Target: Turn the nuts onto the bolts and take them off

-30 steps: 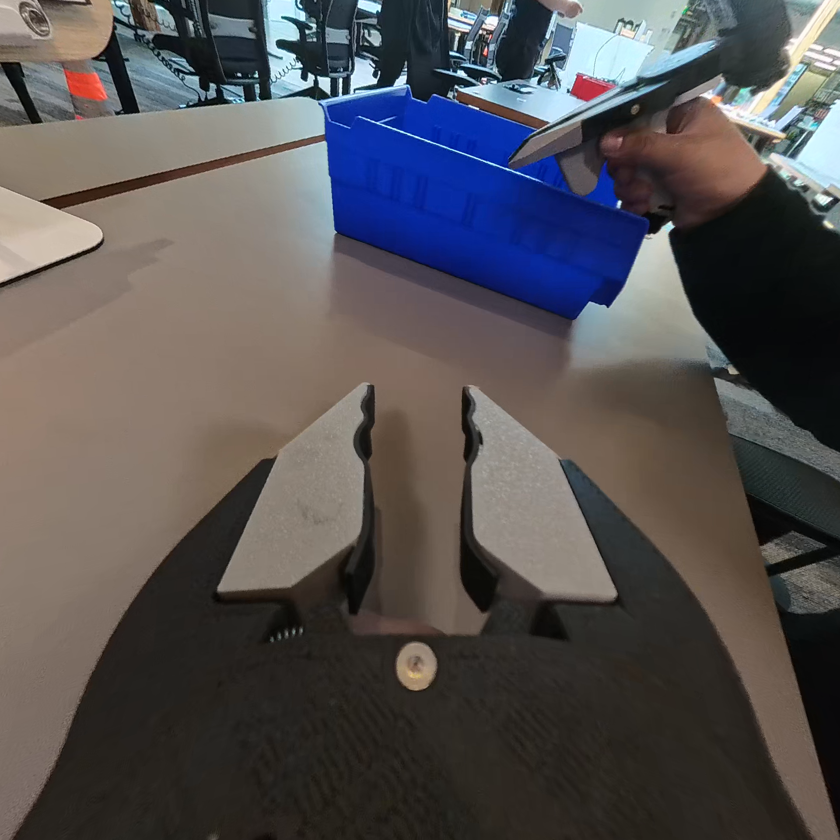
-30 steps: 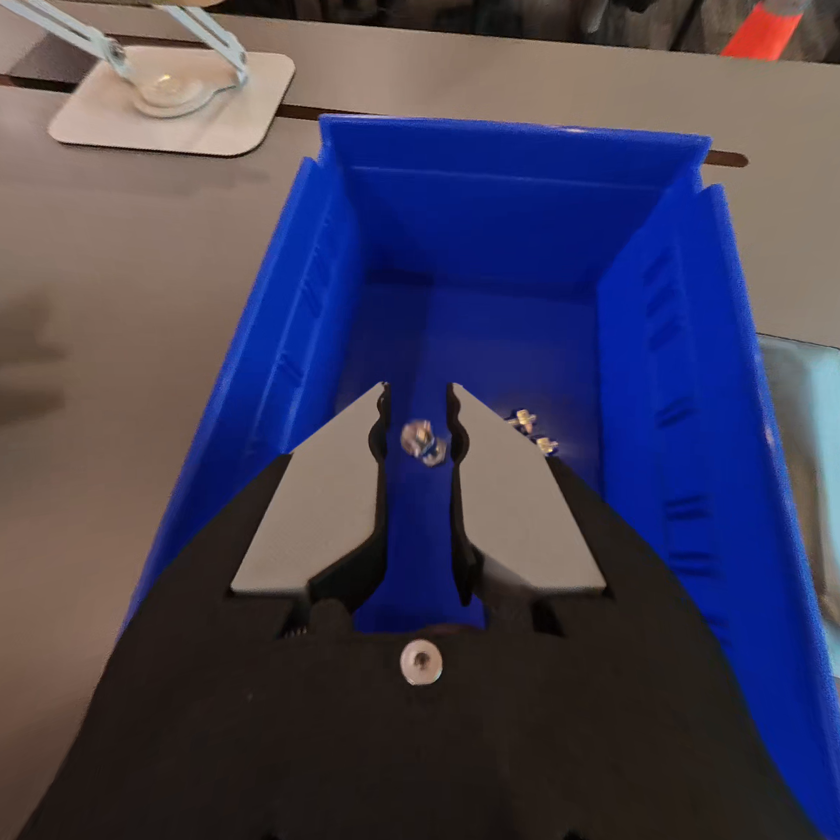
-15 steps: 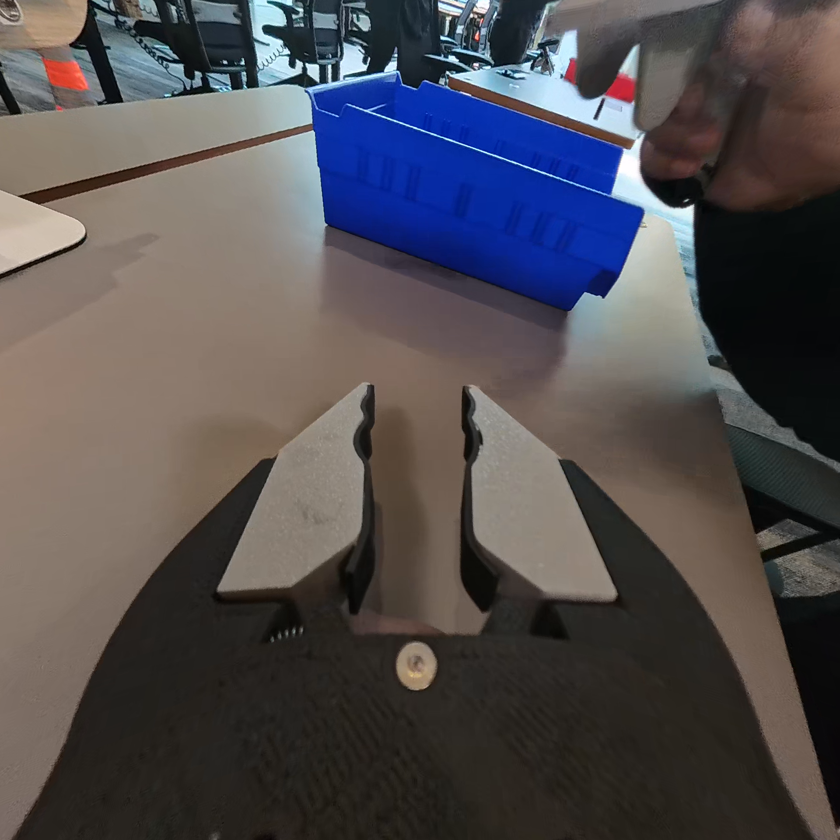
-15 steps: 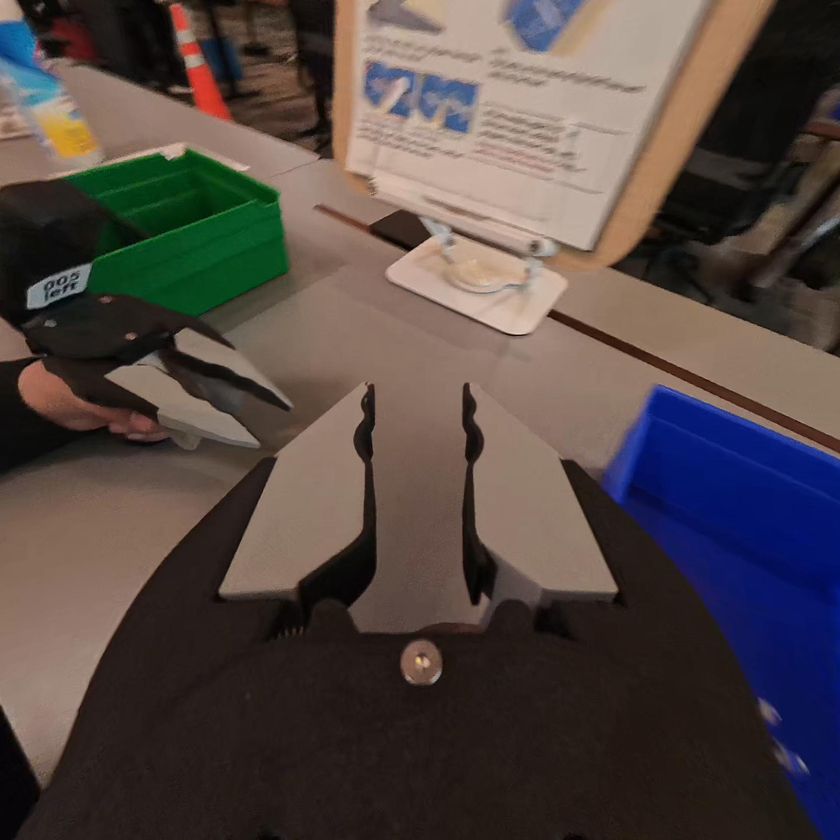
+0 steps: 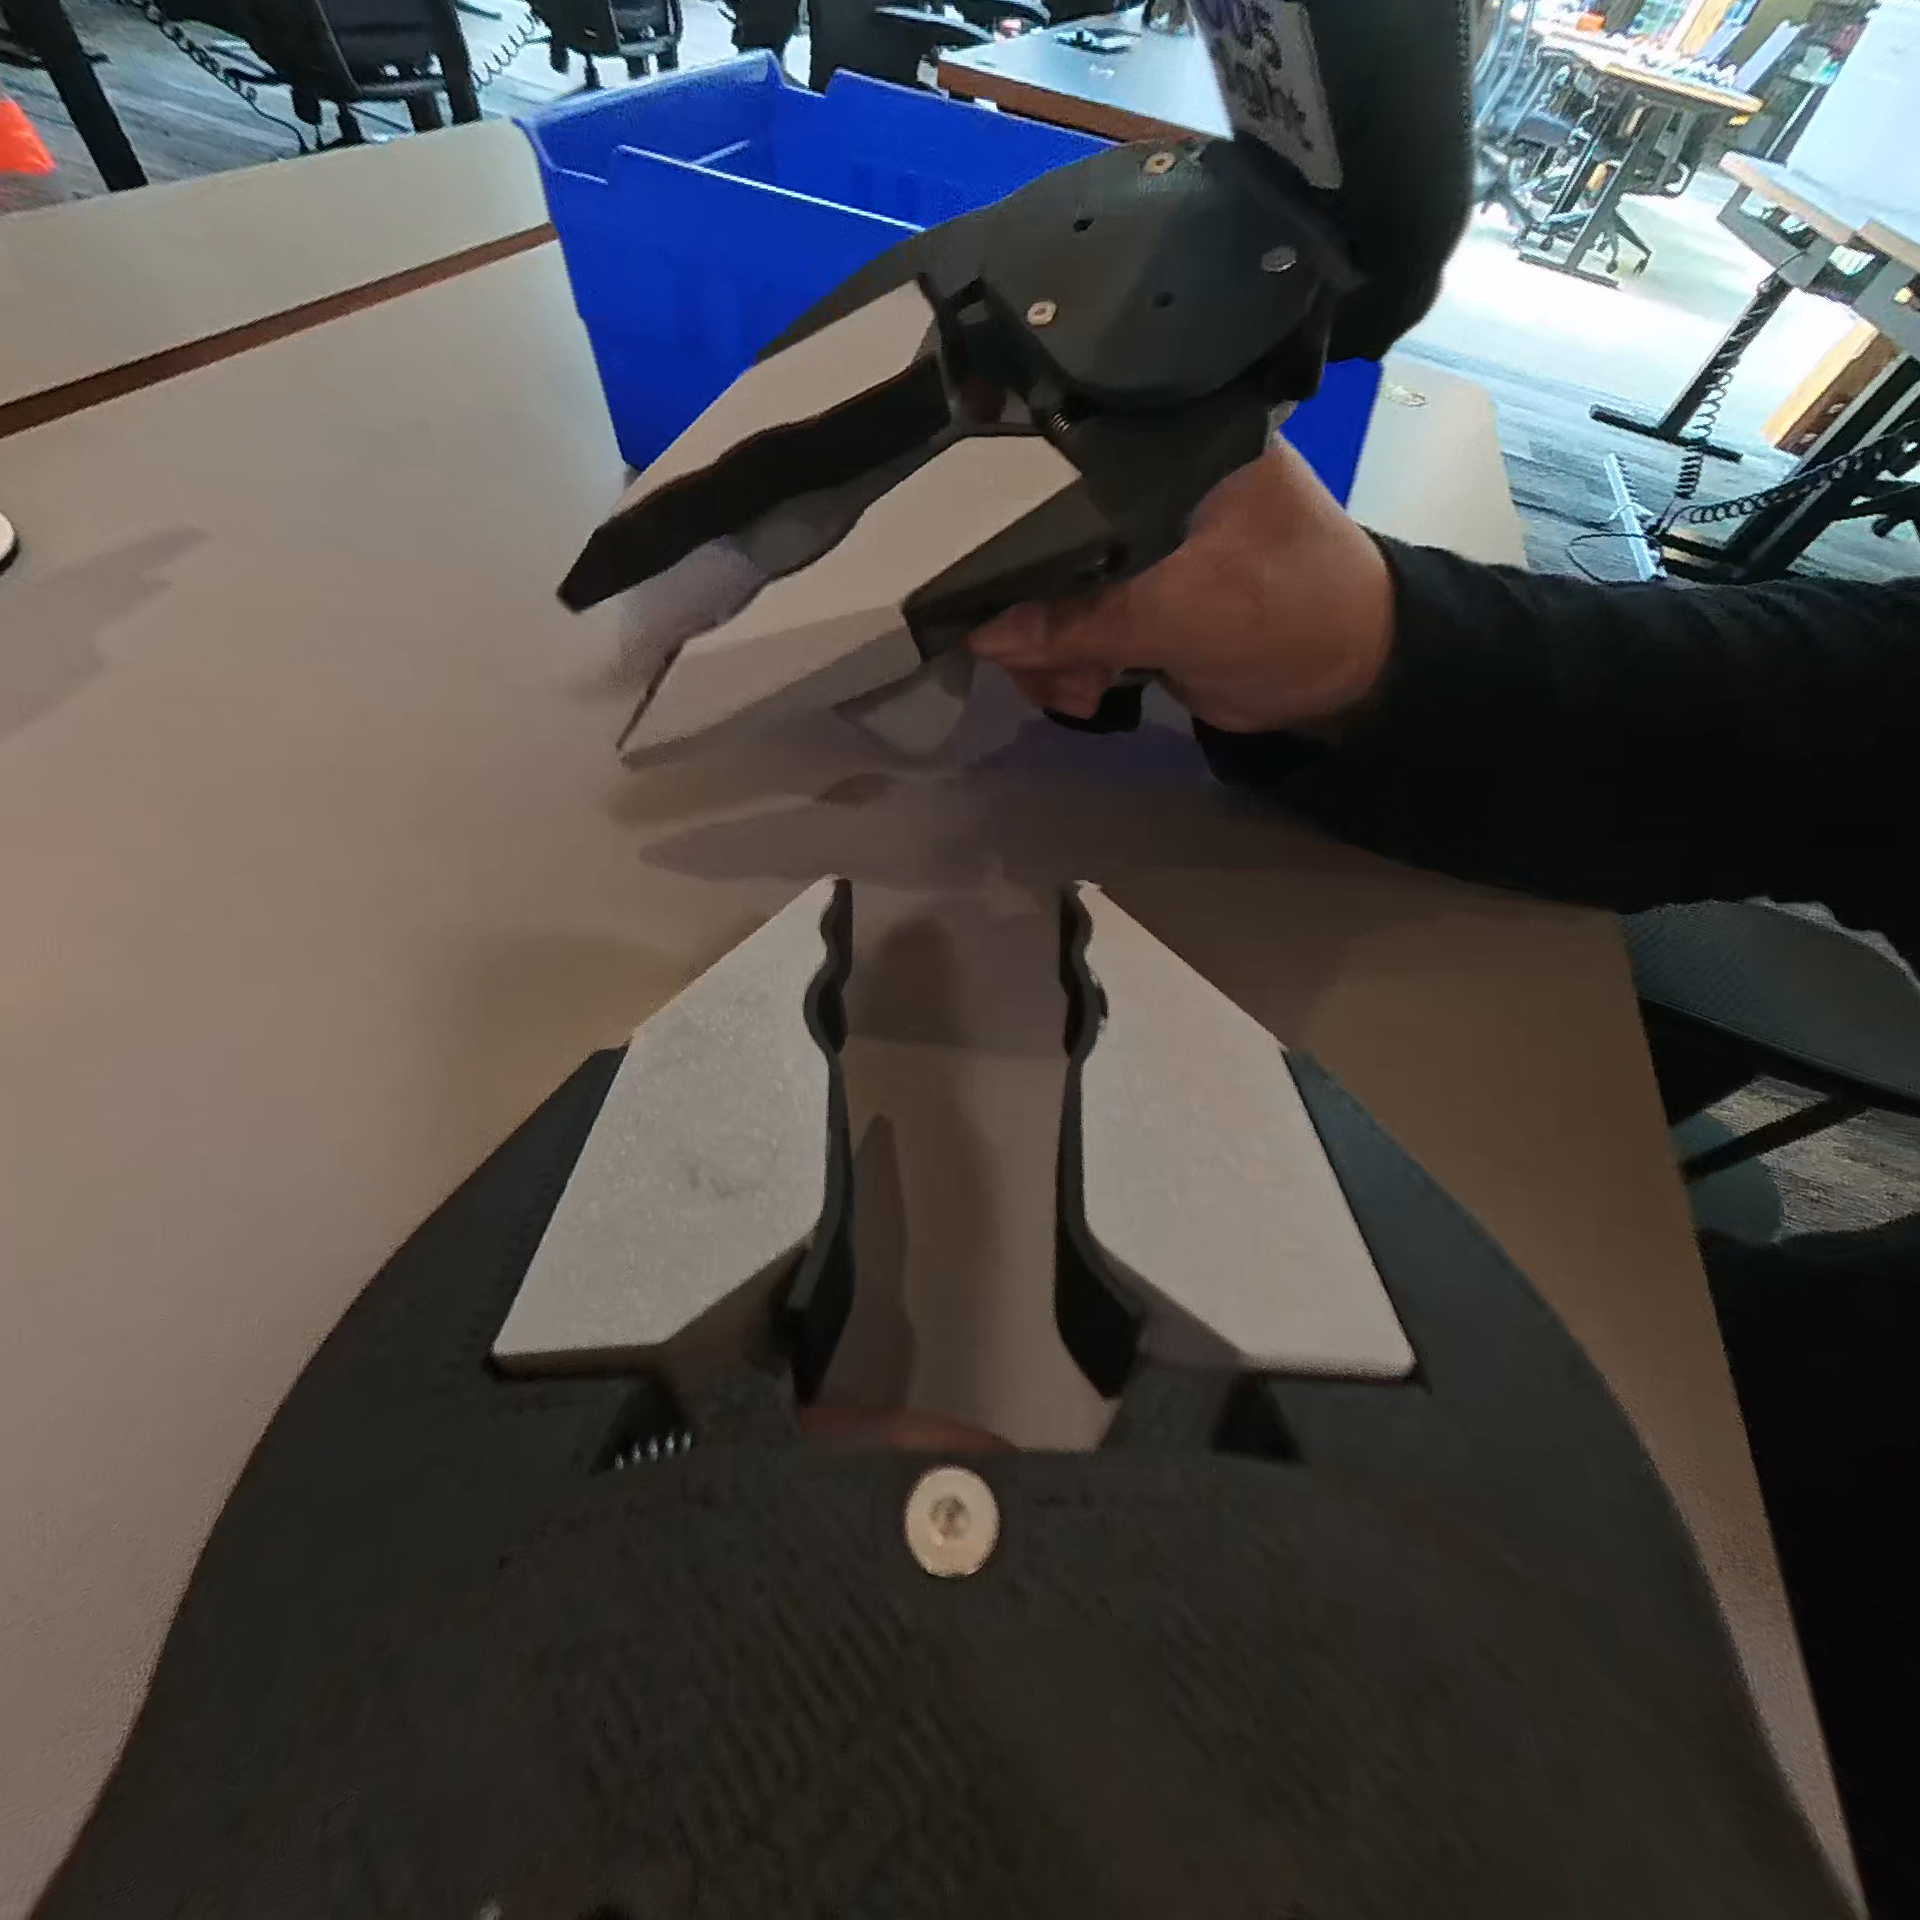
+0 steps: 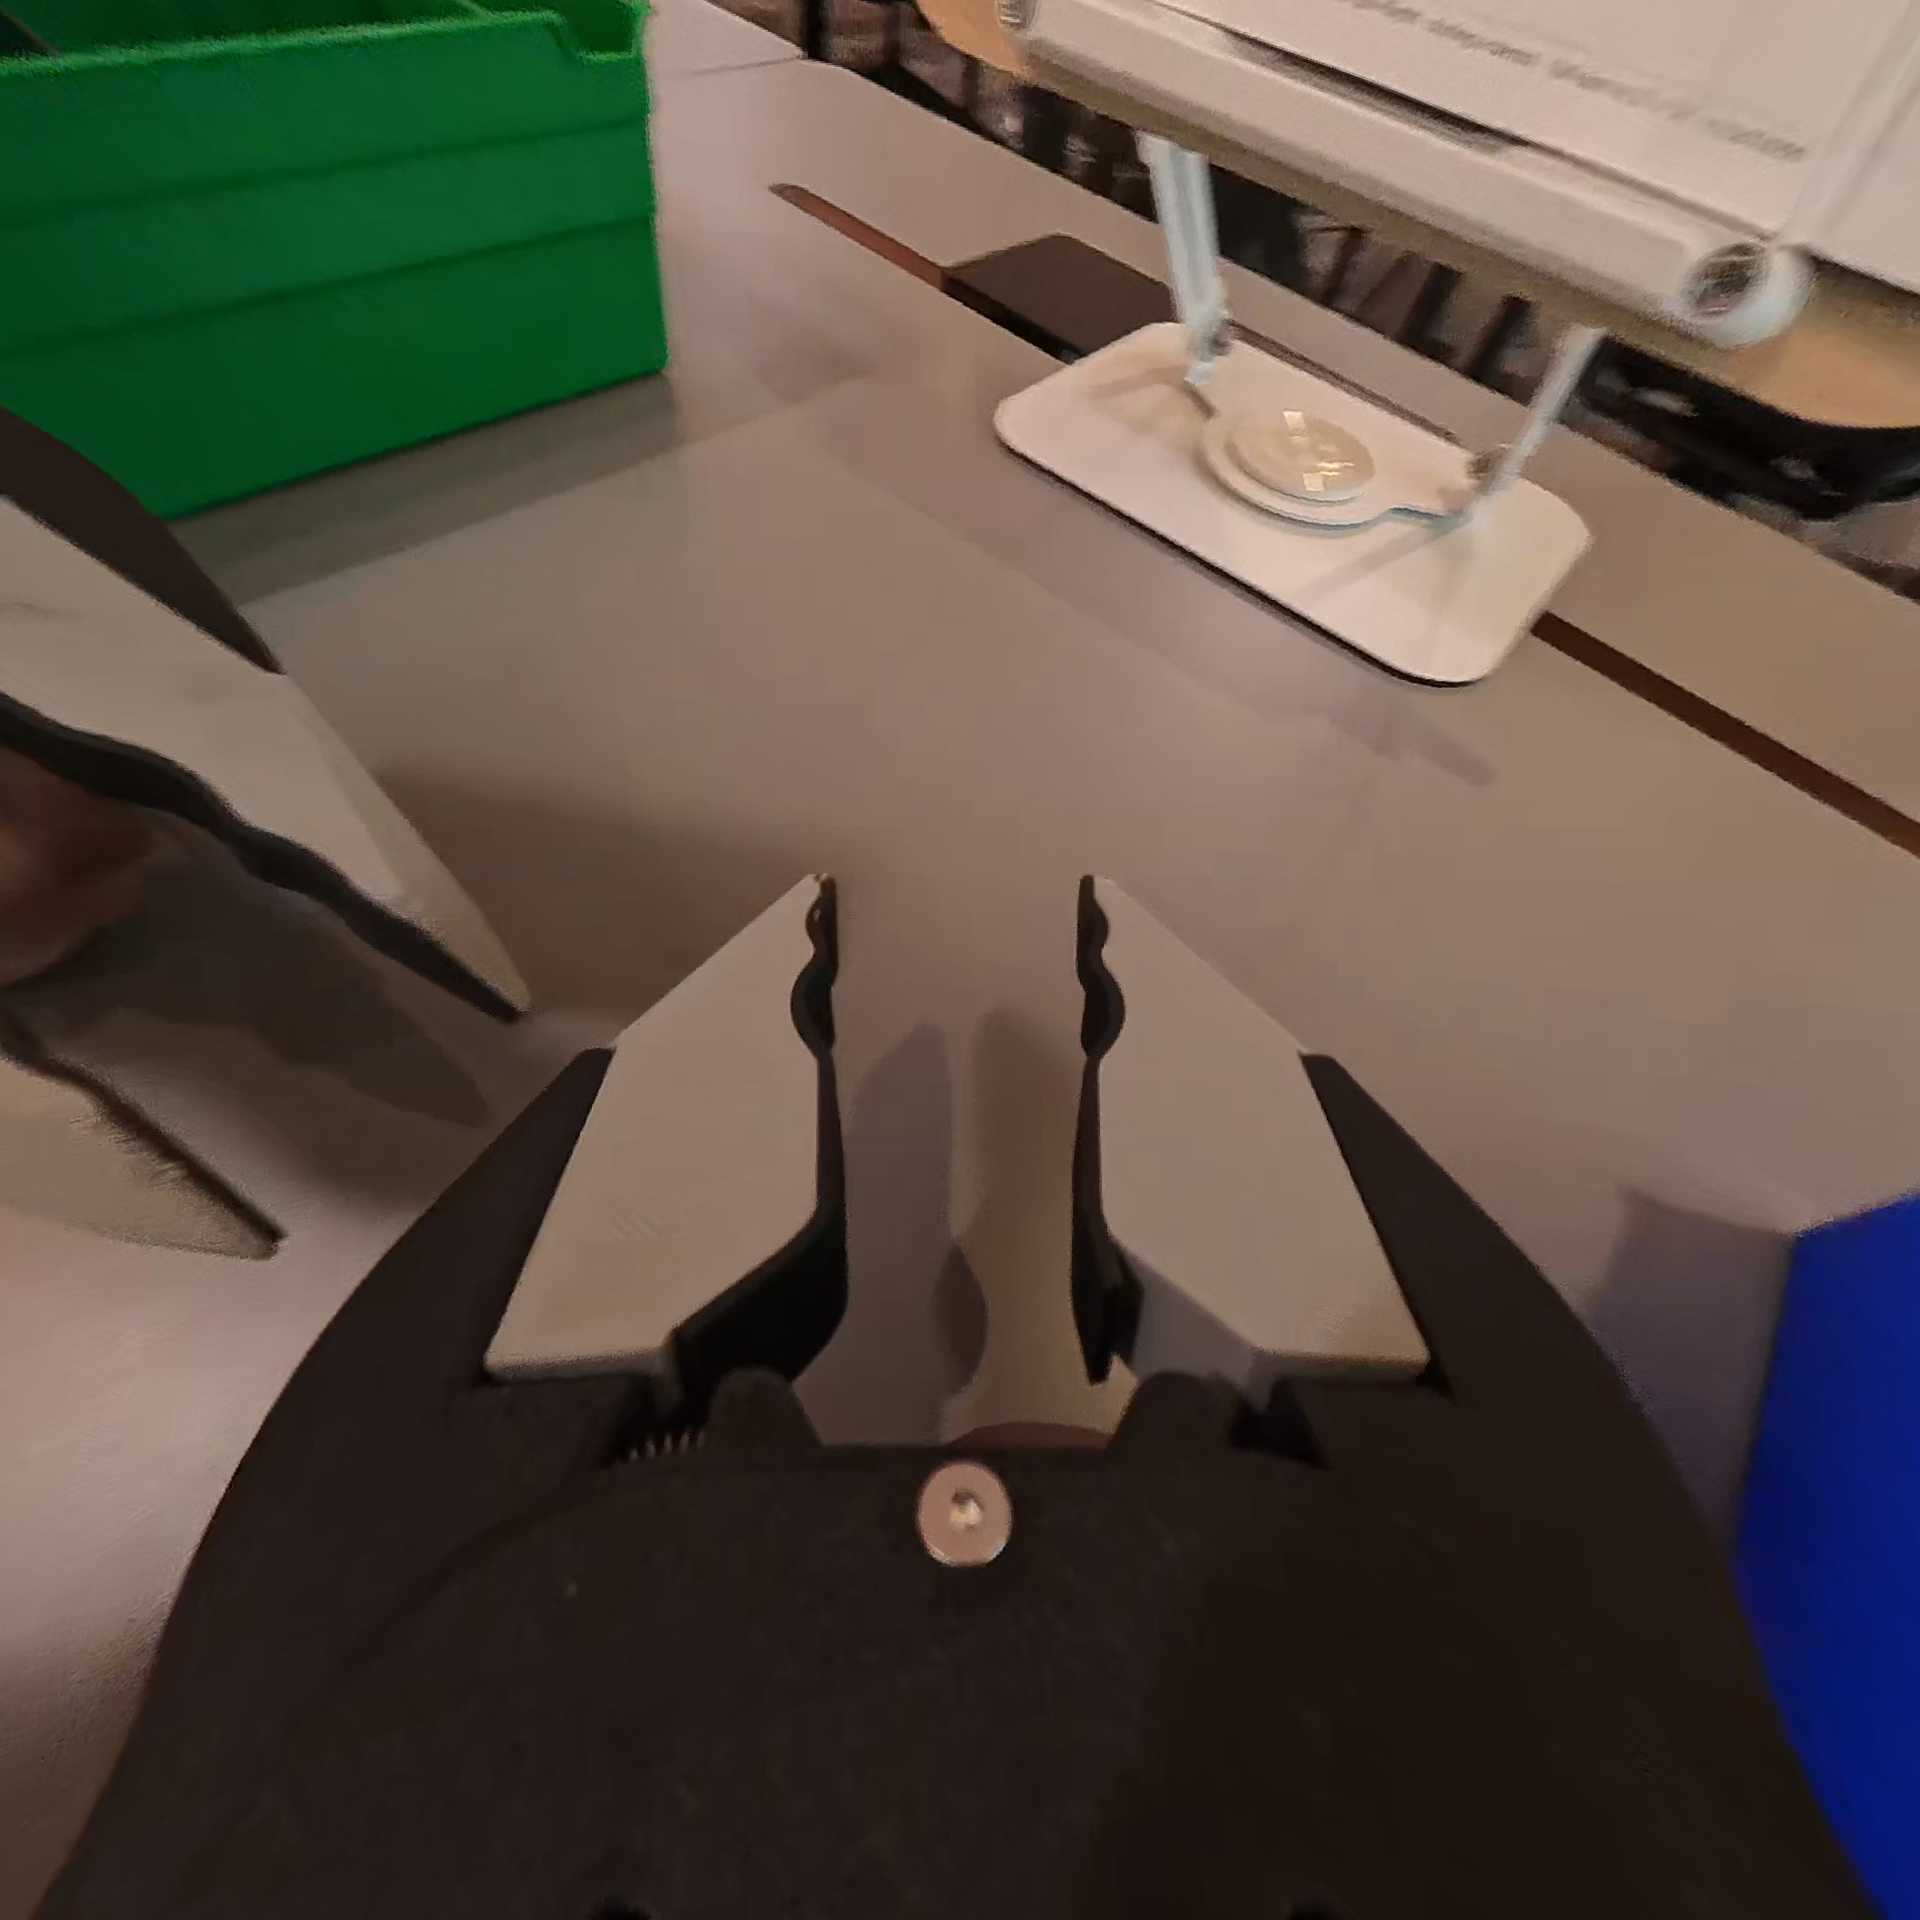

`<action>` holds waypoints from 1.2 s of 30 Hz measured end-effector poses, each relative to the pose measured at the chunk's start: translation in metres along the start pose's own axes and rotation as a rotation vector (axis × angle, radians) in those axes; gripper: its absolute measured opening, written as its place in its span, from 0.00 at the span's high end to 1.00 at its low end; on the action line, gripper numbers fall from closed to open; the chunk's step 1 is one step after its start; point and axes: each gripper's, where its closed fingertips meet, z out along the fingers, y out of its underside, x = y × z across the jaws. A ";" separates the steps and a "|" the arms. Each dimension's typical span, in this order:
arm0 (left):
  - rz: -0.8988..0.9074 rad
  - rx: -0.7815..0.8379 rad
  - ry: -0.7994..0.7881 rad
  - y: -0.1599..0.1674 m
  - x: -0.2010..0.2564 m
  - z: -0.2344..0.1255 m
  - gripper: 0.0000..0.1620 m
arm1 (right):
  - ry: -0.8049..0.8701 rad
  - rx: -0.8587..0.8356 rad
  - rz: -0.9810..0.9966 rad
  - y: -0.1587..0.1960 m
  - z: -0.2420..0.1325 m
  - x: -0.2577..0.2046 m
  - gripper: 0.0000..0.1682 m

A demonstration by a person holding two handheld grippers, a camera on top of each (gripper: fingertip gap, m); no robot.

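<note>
No nut or bolt shows in either view now. My left gripper (image 5: 951,904) is open and empty, low over the grey table (image 5: 312,727). My right gripper (image 6: 951,894) is open and empty, also low over the table. In the left wrist view the right gripper (image 5: 597,670) is held by a hand just ahead of my left fingers, pointing left, tips near the tabletop. In the right wrist view the left gripper (image 6: 395,1127) lies at the left edge. The blue bin (image 5: 665,239) stands behind the right gripper, its inside mostly hidden; its corner shows in the right wrist view (image 6: 1849,1558).
A green bin (image 6: 312,239) stands at the far left of the table. A white stand base (image 6: 1299,488) holds a board with a sheet above it (image 6: 1455,135). A dark seam (image 5: 260,332) crosses the table. The table's right edge (image 5: 1662,1143) is close, with chairs and desks beyond.
My right gripper has come out of the blue bin, where a nut and bolt lay between its fingers, swung left and dropped to the table before my left gripper. The left gripper has barely moved.
</note>
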 end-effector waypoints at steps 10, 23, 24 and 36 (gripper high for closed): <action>-0.131 0.038 0.049 -0.005 0.006 -0.008 0.77 | -0.170 -0.109 -0.085 0.022 0.003 -0.051 0.69; -0.165 0.181 0.022 -0.052 0.003 -0.074 0.76 | -0.250 -0.113 -0.031 0.030 -0.002 -0.058 0.69; -0.143 0.170 -0.026 -0.057 -0.003 -0.092 0.76 | -0.252 -0.104 -0.036 0.028 -0.003 -0.060 0.69; -0.007 -0.723 -0.451 0.068 -0.127 -0.334 0.85 | -0.249 -0.064 -0.129 0.019 -0.012 -0.078 0.69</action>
